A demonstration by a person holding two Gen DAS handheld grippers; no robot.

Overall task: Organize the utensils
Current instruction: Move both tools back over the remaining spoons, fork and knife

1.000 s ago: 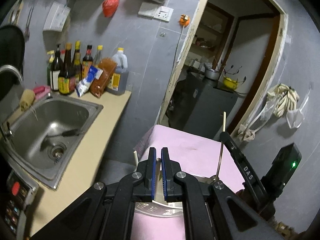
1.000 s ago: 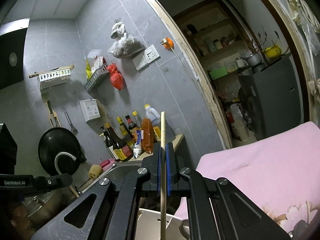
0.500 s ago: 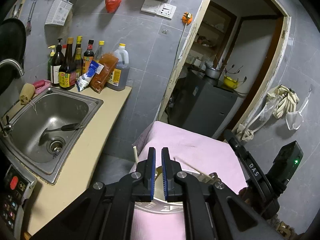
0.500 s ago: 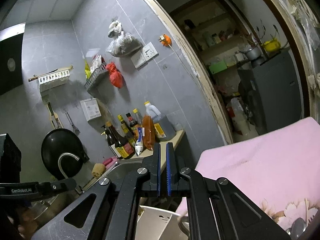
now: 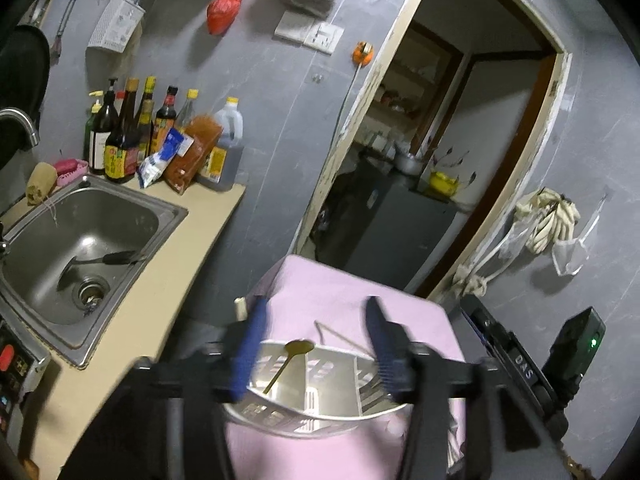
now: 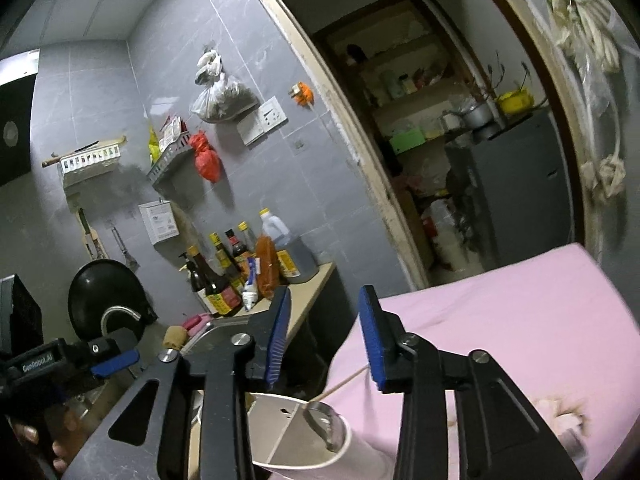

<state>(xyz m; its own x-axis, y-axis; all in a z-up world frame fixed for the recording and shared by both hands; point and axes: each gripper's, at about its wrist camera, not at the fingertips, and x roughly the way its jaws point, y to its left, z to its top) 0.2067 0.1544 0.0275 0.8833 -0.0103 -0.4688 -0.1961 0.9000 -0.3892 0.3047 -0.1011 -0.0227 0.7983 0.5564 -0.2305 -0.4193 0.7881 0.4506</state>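
Observation:
A white slotted utensil holder (image 5: 304, 404) with compartments stands on the pink cloth (image 5: 352, 296), right under both grippers. In the left wrist view a gold spoon (image 5: 290, 360) leans in one compartment, forks (image 5: 370, 390) sit in another, and a wooden chopstick (image 5: 340, 334) leans across the far rim. My left gripper (image 5: 316, 344) is open and empty above the holder. In the right wrist view the holder (image 6: 296, 436) shows a metal spoon (image 6: 324, 424) and the chopstick (image 6: 344, 380). My right gripper (image 6: 324, 336) is open and empty above it.
A steel sink (image 5: 76, 248) with a black utensil lies left in a beige counter (image 5: 160, 280). Sauce bottles (image 5: 132, 140) stand at the wall. A doorway (image 5: 440, 160) opens behind the pink table. The right gripper's body (image 5: 520, 364) is at right.
The right gripper held a chopstick upright, then let it drop into the holder, and now stands open. The left gripper was shut and has opened wide. Both views tilted slightly.

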